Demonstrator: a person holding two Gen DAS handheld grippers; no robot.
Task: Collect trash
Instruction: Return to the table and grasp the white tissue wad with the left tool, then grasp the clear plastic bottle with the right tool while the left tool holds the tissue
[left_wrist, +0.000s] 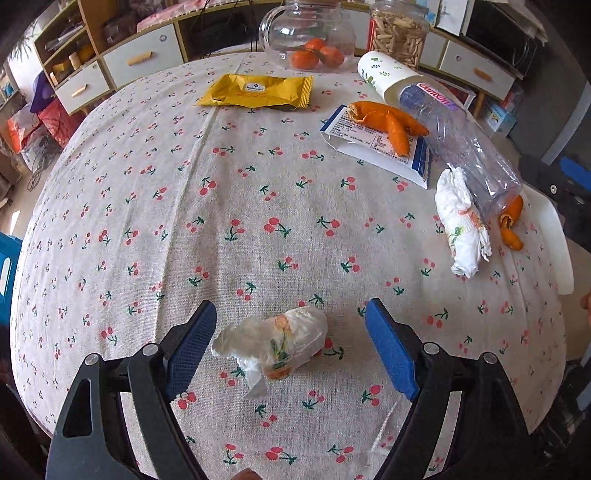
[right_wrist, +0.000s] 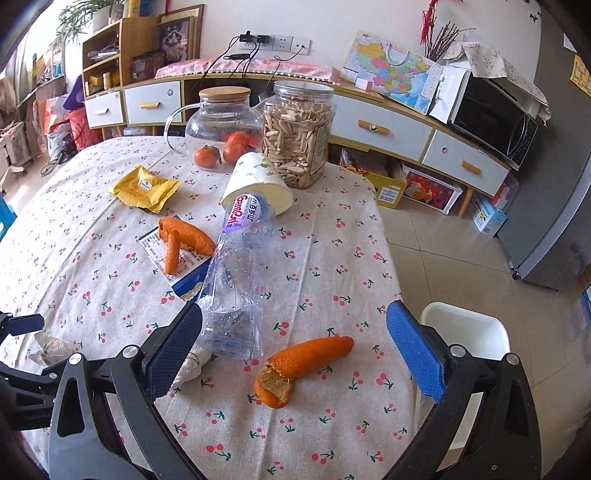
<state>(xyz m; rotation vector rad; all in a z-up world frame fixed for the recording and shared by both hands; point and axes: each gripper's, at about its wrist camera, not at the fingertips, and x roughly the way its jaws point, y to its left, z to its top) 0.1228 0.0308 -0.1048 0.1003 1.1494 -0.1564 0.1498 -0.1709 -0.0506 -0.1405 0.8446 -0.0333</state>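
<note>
Left gripper (left_wrist: 290, 345): jaws spread wide, released, nothing gripped. A crumpled tissue wad (left_wrist: 275, 343) w/ printed flower lies on the surface between the blue ribbed pads, clear of both.

Right gripper (right_wrist: 294, 350): jaws also wide, released, holding nothing. Orange peel (right_wrist: 295, 369), curled, pithy inside, lies on the surface between them, apart from both pads. Left pad sits just beside base of crushed clear plastic bottle (right_wrist: 236, 280).

Count, trash on surface: tissue wads x2, second one (left_wrist: 461, 225) rolled, against the bottle's base; peel pcs x3, incl. one (right_wrist: 183, 242) on a blue-white flat wrapper (left_wrist: 376, 147); yellow foil wrapper (left_wrist: 258, 90) x1; paper cup (right_wrist: 258, 181) x1, on its side, bottle neck inside its mouth.

Other: glass pot (right_wrist: 221, 129) w/ wood lid, holding tangerines, count unclear; clear jar (right_wrist: 297, 136) of seeds. Surface cloth (left_wrist: 184, 221): woven, cherry print. White chair (right_wrist: 469, 332) beside the surface's edge.
</note>
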